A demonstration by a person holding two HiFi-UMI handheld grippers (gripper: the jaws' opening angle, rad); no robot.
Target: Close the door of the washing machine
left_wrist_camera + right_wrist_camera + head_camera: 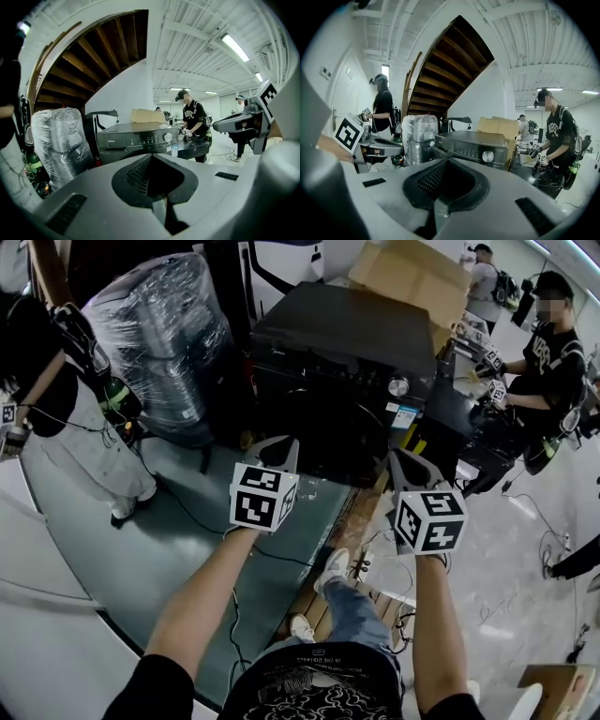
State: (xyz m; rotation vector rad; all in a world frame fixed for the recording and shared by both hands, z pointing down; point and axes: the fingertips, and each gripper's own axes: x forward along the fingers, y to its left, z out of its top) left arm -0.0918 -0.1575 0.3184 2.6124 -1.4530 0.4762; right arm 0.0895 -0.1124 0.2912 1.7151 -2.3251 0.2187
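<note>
Facing the washer, both tools shut and empty
Left gripper and right gripper were held side by side short of the washing machine, aimed at its dark front, touching nothing. Both had jaws pressed together with nothing between, probably because a door gets pushed, not grasped. The machine stood at the far edge of the grey-green floor strip. Its door couldn't be made out on that black face; a glossy dark panel jutting off the right side might be it, unclear. So this fits a door waiting for a shove or one already shut. Drum not visible; cardboard box behind, contents hidden; wrapped bundle at left
</note>
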